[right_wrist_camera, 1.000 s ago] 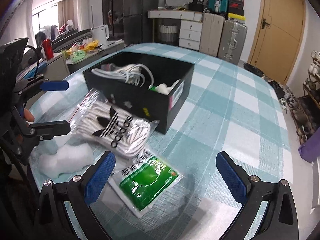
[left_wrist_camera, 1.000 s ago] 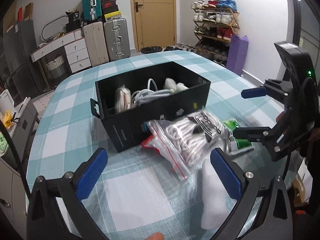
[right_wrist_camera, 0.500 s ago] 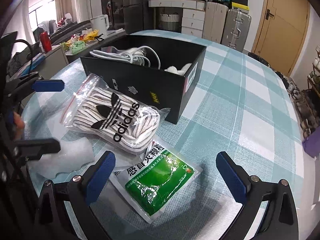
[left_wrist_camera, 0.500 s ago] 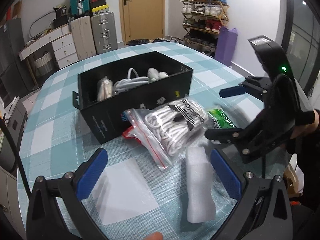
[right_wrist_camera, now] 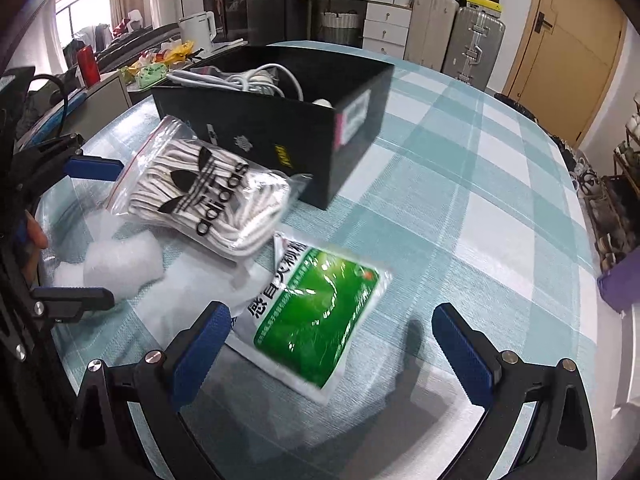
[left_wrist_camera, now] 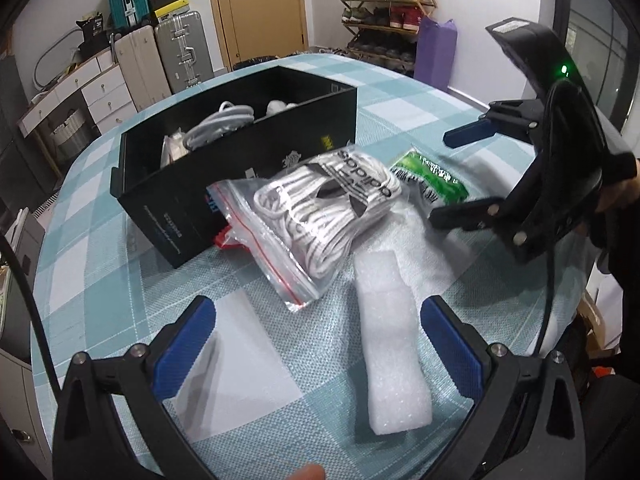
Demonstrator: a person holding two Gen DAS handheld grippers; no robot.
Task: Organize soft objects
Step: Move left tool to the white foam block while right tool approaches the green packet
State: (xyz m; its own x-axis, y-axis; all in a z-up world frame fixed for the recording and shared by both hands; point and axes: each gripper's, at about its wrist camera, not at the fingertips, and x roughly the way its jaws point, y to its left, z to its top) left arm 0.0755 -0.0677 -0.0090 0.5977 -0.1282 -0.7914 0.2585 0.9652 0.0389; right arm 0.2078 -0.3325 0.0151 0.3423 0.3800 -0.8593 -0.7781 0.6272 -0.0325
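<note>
From the left wrist we see our left gripper [left_wrist_camera: 316, 344] released over the white foam roll [left_wrist_camera: 390, 340], just in front of the black box [left_wrist_camera: 224, 188] on the counter [left_wrist_camera: 96, 264]. From the right wrist, our right gripper [right_wrist_camera: 332, 344] hangs released above the green packet [right_wrist_camera: 316, 312], near the box's corner, beside the zip bag of laces [right_wrist_camera: 208, 196].

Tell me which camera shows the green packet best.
The right wrist view. The green packet lies flat on the tablecloth, whole, right before the open right gripper. The left wrist view shows only a blurred part of it, behind the bag of laces and partly hidden by the right gripper.
</note>
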